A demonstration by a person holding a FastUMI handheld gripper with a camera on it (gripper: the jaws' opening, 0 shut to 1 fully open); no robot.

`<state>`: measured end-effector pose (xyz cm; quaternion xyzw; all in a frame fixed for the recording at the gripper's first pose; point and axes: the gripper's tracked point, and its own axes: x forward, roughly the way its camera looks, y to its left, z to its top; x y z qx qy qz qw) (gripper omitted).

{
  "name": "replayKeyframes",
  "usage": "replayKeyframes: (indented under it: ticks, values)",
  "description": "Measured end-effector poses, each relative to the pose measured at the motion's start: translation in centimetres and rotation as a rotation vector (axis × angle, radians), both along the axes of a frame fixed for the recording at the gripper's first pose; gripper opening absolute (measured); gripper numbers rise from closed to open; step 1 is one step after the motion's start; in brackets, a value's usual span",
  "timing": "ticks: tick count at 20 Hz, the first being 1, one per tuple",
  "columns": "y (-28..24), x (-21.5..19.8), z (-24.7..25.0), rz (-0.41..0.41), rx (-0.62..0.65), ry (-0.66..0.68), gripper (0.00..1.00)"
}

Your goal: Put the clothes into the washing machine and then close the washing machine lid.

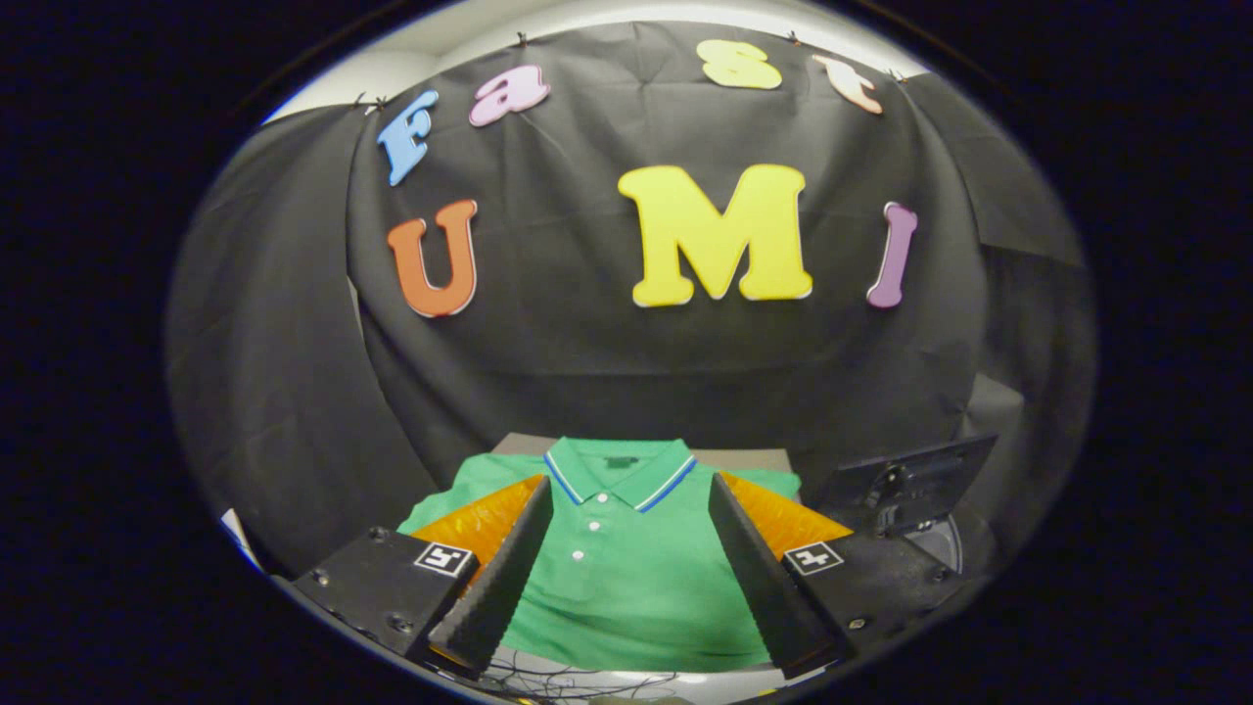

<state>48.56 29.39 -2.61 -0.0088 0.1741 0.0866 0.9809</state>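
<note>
The fingers point(509, 558) of the gripper point(626, 578) are spread wide, grasping nothing, and the shirt point(626, 578) lies flat between and just ahead of them, collar pointing away, with the washer point(910, 485) beside the shirt.

Hand-held gripper point(626, 499) fingers spread, open room between them above the green shirt point(626, 578).

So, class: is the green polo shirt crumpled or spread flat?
Spread flat: the green polo shirt lies face up, collar and buttons showing, beneath the open tongs.
</note>
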Motion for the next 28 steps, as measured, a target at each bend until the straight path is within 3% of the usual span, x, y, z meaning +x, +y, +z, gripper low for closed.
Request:
replayKeyframes:
  ticks: [8, 9, 20, 24, 28]
  values:
    - [2.5, 4.2, -9.3, -0.061, -0.046, 0.255, 1.0]
    - [2.4, 4.6, -8.7, -0.07, -0.064, 0.21, 1.0]
    - [2.4, 4.8, -8.8, -0.075, -0.11, 0.262, 0.99]
    - [3.5, 5.2, -8.8, -0.039, -0.126, 0.258, 0.85]
    - [3.3, 5.4, -8.9, -0.059, -0.145, 0.237, 0.22]
